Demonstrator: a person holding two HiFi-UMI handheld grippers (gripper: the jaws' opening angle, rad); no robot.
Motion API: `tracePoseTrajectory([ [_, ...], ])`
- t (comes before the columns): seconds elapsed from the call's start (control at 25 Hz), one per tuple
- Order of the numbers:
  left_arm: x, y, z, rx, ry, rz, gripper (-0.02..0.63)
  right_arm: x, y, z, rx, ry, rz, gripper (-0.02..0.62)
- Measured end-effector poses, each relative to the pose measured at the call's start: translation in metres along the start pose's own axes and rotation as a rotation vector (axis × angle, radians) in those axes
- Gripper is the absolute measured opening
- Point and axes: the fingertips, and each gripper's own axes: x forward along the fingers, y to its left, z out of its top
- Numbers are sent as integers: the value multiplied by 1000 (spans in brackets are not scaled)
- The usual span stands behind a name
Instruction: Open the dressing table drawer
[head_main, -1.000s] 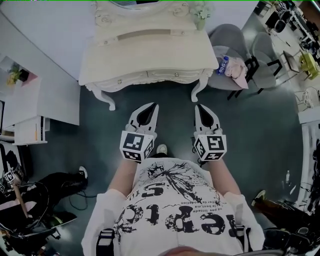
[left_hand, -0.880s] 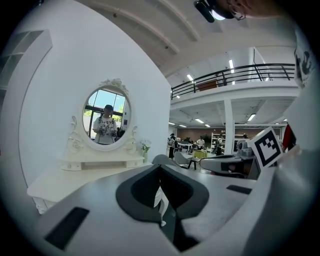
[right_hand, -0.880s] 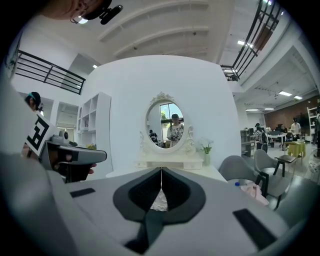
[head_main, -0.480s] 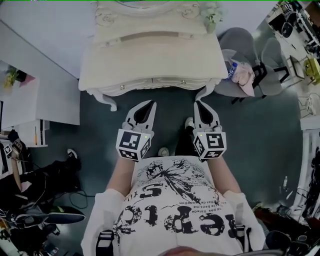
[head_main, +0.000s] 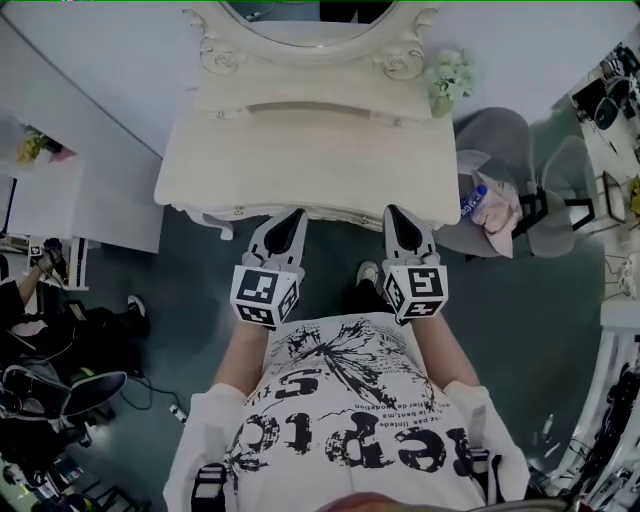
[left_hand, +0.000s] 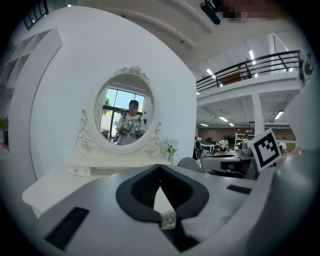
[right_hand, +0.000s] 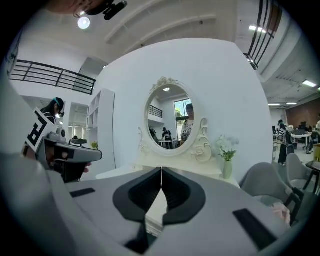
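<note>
Two hand-held grippers (head_main: 297, 213) (head_main: 391, 211), one dressing table (head_main: 250, 160), one mirror (head_main: 305, 10), one vase (head_main: 443, 100), two chairs (head_main: 492, 140) (head_main: 566, 162).

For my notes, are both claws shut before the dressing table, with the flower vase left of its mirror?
No: the flower vase stands right of the mirror, as the right gripper view shows. Left claw and right claw are shut before the dressing table.

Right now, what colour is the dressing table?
Cream white all over. The dressing table shows best in the head view.
</note>
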Motion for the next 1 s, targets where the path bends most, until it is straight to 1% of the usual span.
tracePoseTrajectory([
  [0.12, 41, 1, 16, -9, 4, 38, 18, 30, -38, 14, 2, 4, 27, 18],
  [0.24, 80, -3, 33, -23, -5, 59, 18, 52, -77, 27, 2, 12, 40, 18],
  [0.36, 125, -5, 39, -33, -5, 72, 18, 77, -118, 29, 3, 36, 42, 18],
  [0.48, 161, -6, 47, -33, -1, 73, 18, 101, -147, 29, 10, 65, 48, 18],
  [0.64, 190, -3, 50, -23, 25, 62, 18, 125, -164, 22, 10, 111, 57, 18],
  [0.8, 220, 13, 43, -19, 50, 45, 18, 156, -174, 8, 10, 146, 54, 18],
  [1.0, 252, 43, 40, -27, 67, -13, 18, 193, -177, -10, 27, 181, 35, 18],
])
